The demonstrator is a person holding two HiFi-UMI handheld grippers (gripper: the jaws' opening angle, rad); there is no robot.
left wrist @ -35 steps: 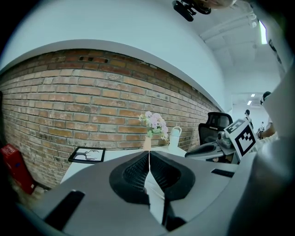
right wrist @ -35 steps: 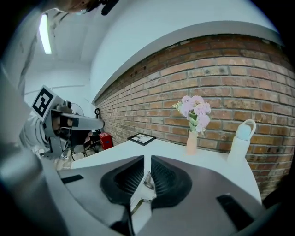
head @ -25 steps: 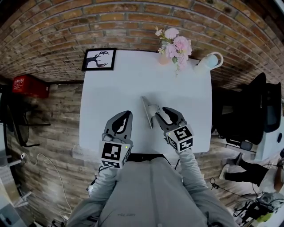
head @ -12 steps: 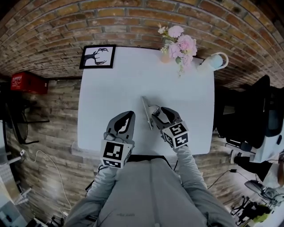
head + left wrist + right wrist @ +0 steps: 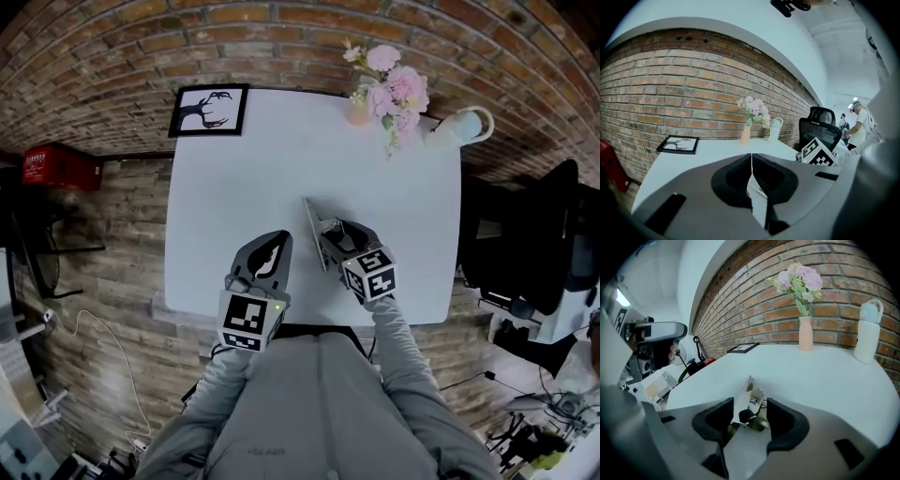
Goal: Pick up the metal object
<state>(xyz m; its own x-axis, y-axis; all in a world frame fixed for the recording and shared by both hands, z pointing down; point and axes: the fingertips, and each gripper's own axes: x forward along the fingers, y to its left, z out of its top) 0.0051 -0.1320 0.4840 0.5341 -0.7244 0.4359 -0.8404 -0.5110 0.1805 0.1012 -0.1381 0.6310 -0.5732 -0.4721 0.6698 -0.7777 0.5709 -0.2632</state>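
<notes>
White table (image 5: 234, 178): right tongs (image 5: 749, 414) low, opening around metal object (image 5: 743, 401).

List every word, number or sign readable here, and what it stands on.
No text is readable.
Red box: white label, too blurred.
Grey top: small print near the hem, too small.
Picture: a drawing, no words.

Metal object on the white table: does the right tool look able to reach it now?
Probably yes. The metal object stands between the jaws of the right tool, which are opening, and nothing blocks it.
</notes>
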